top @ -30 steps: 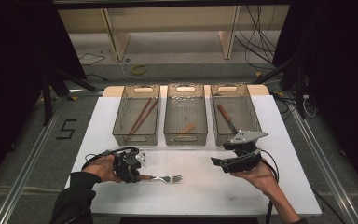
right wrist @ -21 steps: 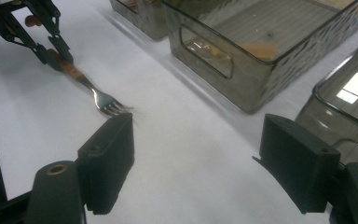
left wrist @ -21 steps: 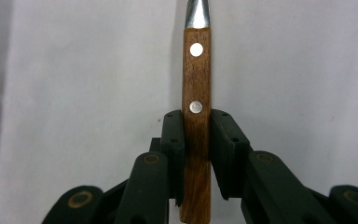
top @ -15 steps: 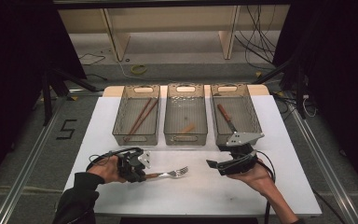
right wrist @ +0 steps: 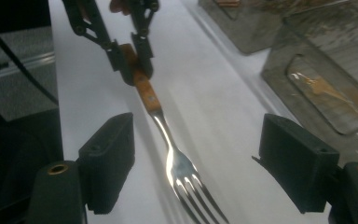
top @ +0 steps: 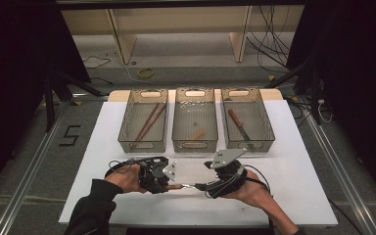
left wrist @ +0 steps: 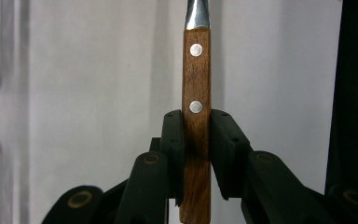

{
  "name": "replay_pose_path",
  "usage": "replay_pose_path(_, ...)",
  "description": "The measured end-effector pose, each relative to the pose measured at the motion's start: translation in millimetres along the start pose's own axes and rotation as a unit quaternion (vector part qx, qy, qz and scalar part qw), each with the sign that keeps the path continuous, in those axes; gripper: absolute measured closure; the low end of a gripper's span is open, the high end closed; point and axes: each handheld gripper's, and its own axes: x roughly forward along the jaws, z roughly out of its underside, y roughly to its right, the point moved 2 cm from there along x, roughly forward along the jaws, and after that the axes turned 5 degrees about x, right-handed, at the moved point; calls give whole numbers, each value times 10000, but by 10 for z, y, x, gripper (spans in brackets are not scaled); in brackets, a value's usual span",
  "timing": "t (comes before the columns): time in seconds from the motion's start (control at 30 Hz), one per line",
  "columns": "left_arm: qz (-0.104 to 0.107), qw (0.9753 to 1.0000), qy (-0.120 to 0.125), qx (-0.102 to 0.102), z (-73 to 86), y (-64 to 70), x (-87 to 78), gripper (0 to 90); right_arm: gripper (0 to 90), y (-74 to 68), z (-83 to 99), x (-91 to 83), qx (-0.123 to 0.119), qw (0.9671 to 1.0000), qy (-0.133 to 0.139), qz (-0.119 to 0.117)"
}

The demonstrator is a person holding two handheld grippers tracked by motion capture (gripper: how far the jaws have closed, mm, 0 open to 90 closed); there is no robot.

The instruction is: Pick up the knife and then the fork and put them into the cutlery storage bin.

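Two grippers, one fork [right wrist: 168,140] held just above the white table [top: 293,186].
The left gripper [left wrist: 196,154] clamps its wooden handle; the right gripper [right wrist: 196,172] gapes around the tines. It looks light and stiff, its steel slippery, so the wood seems the safer hold.

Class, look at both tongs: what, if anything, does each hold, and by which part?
The left tongs are shut on the fork, gripping its wooden handle. The right tongs stand open around the fork's metal end, holding nothing.
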Motion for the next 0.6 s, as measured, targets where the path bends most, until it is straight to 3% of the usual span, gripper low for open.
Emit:
replay_pose_path(0.17, -33, 9999, 48, 110, -126, 9, -1, 758, 285, -69, -11, 155, -231, 9994, -209, -129)
replay_pose_path(0.6, -108, 9995, -22, 308, -304, 72, 20, 758, 385, -92, 56, 374, -306, 9965, -739, -240)
